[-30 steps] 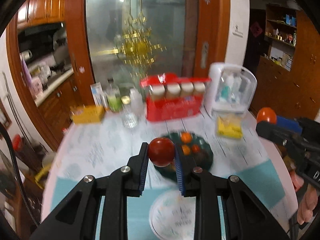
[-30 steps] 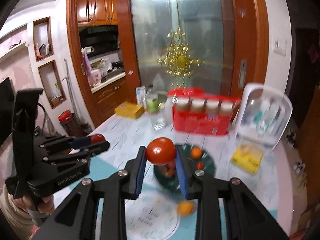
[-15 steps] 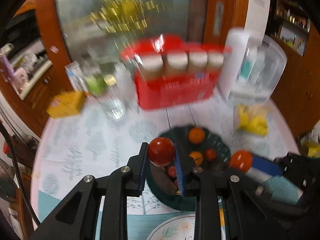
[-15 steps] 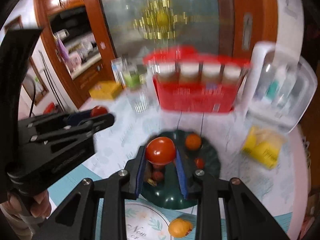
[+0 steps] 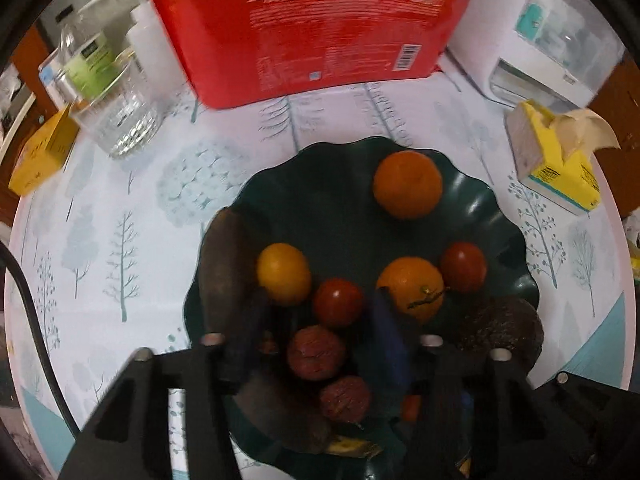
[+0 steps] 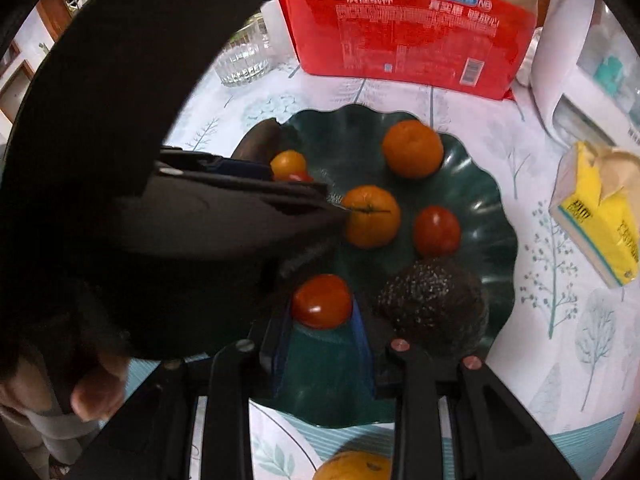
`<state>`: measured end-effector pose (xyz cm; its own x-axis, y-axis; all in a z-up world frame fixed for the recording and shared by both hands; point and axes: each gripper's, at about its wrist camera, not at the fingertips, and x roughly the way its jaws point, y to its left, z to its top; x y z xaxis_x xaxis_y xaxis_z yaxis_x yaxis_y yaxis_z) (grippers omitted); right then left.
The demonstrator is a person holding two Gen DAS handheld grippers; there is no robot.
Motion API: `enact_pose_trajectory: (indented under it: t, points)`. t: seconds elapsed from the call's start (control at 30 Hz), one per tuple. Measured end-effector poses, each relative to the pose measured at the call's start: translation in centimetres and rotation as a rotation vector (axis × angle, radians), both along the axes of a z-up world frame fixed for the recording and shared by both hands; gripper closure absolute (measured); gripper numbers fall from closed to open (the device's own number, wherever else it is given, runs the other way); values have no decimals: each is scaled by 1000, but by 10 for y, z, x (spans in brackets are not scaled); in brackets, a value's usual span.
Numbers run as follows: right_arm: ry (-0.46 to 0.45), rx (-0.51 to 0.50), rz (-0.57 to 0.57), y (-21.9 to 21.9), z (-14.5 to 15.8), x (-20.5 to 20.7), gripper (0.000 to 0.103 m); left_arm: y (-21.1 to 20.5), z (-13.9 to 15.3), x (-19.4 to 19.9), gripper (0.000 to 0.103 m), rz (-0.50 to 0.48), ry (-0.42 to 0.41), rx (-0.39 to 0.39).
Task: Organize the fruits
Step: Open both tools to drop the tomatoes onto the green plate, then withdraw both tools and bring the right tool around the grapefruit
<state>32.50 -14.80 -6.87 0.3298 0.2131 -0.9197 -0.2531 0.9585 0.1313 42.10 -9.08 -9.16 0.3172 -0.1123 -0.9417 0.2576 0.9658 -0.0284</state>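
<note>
The left gripper (image 5: 320,336) hangs over the dark green plate (image 5: 344,168). Its jaws have just been opening, and a red tomato (image 5: 338,302) lies loose on the plate between them. Further right, the right gripper (image 6: 322,322) squeezes another red tomato (image 6: 321,301) tight, low over the near side of the plate, beside a dark avocado (image 6: 432,304).

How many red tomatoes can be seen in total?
3: one tomato gripped in the right tool; one right of the stemmed orange; one between the left tool's open fingers. More may be hidden.
</note>
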Motion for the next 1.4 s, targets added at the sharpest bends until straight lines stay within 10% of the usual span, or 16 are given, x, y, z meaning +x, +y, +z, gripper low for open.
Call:
enact_pose_trajectory:
  t: [0.3, 0.73, 1.4]
  points:
    - [-7, 50, -2, -11, 7, -19, 71, -14, 1, -5, 15, -58, 3, 2]
    - [89, 132, -72, -35, 7, -10, 71, -21, -7, -19, 13, -82, 86, 3]
    - [95, -59, -72, -54, 10, -46, 72, -15, 5, -42, 13, -86, 106, -15]
